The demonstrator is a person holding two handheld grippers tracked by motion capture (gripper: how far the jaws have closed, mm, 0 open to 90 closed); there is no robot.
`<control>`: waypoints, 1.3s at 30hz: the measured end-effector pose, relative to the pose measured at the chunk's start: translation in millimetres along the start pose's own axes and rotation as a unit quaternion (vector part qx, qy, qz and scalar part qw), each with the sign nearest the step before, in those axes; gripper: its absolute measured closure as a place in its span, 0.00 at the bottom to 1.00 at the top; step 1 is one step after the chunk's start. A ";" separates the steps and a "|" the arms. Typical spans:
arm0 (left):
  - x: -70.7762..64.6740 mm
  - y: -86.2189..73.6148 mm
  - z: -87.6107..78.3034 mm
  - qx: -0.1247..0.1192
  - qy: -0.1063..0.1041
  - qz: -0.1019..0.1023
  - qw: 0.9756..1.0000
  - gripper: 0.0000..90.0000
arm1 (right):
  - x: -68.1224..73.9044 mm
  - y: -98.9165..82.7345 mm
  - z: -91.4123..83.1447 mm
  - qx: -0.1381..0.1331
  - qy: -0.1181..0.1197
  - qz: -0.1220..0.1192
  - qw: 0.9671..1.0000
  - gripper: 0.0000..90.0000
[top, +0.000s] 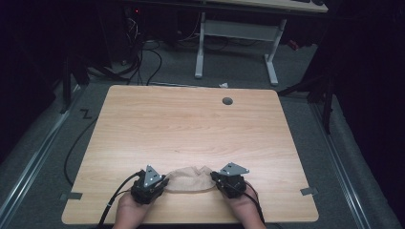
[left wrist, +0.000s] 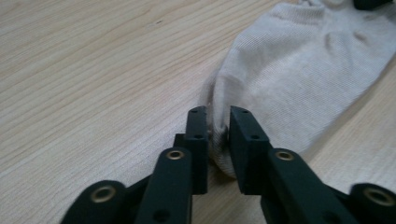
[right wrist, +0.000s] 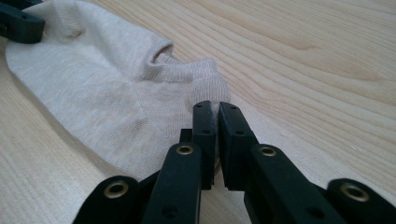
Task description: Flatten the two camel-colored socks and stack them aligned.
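A beige sock [top: 191, 180] lies flat near the front edge of the table [top: 191, 124]. The left gripper [left wrist: 218, 128] has its jaws slightly apart around one end; the right gripper [right wrist: 217, 120] pinches the other end.

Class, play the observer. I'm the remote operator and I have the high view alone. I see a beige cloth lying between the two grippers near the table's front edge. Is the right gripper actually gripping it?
Observer: Yes. The right gripper has its jaws pinched on the fabric right by the cuff opening of what is an ankle sock.
Operator: And the left gripper, same grip?
Observer: No. The left gripper has its jaws a little apart, with the sock's toe end bunched loosely between them.
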State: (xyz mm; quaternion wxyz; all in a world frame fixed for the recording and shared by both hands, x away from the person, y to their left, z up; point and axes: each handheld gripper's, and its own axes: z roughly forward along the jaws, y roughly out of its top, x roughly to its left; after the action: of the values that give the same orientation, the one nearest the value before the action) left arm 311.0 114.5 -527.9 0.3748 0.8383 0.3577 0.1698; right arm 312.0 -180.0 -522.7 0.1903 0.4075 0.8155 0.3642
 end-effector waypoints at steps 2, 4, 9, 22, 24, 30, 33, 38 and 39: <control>0.6 0.2 0.4 0.000 0.003 -0.001 1.000 0.80 | -1.5 -0.3 1.3 0.000 -0.003 -0.002 1.000 0.94; 1.4 0.4 1.2 -0.001 0.004 -0.002 1.000 0.78 | -2.5 -0.3 2.7 0.001 -0.003 0.001 1.000 0.93; 3.8 1.4 0.8 -0.004 0.011 -0.006 1.000 0.69 | -3.8 0.4 2.1 -0.009 0.001 0.009 1.000 0.89; 13.8 20.5 -17.0 -0.040 0.005 -0.013 0.999 0.62 | -10.8 18.4 -9.6 -0.043 0.001 0.016 0.999 0.83; 19.7 21.9 -20.0 -0.045 0.009 -0.016 0.999 0.62 | -15.2 19.6 -11.5 -0.047 -0.002 0.021 0.999 0.82; 46.1 19.4 -25.2 -0.045 0.034 -0.028 0.998 0.61 | -29.3 20.8 -18.3 -0.054 -0.016 0.036 0.998 0.79; 61.5 16.1 -27.8 -0.044 0.050 -0.034 0.997 0.61 | -35.3 20.7 -20.1 -0.058 -0.022 0.045 0.997 0.77; 86.0 6.5 -30.2 -0.035 0.078 -0.043 0.995 0.62 | -47.2 18.5 -17.1 -0.056 -0.035 0.057 0.996 0.74; 89.8 3.4 -30.5 -0.031 0.082 -0.046 0.995 0.62 | -50.6 17.1 -15.3 -0.052 -0.039 0.065 0.996 0.73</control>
State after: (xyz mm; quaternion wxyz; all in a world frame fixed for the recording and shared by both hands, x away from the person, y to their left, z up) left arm 357.3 193.7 -503.8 0.3774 0.7921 0.4198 0.2322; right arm 341.8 -220.4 -499.0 0.2187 0.4631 0.7591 0.4020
